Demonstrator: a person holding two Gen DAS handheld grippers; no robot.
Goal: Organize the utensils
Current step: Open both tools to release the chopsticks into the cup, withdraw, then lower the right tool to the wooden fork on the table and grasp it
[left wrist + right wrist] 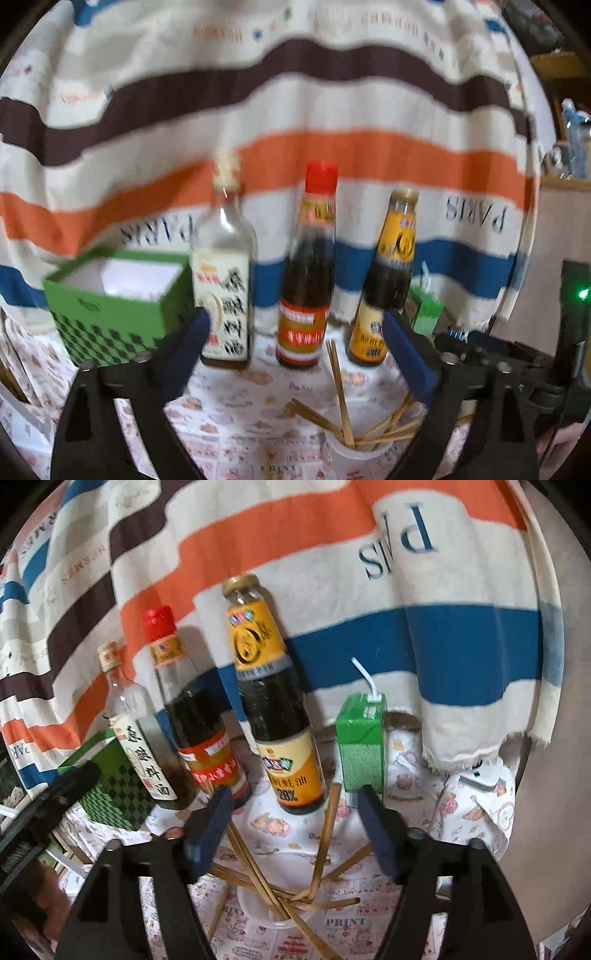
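Item: bamboo chopsticks (pixel 325 849), standing fanned in a clear plastic cup (pixel 280 904) before the sauce bottles, long axes leaning outward. Right gripper (pixel 295 834) is hovering directly above, nearer; left gripper (pixel 295 354) likewise. Both are gaping wide, holding nothing.
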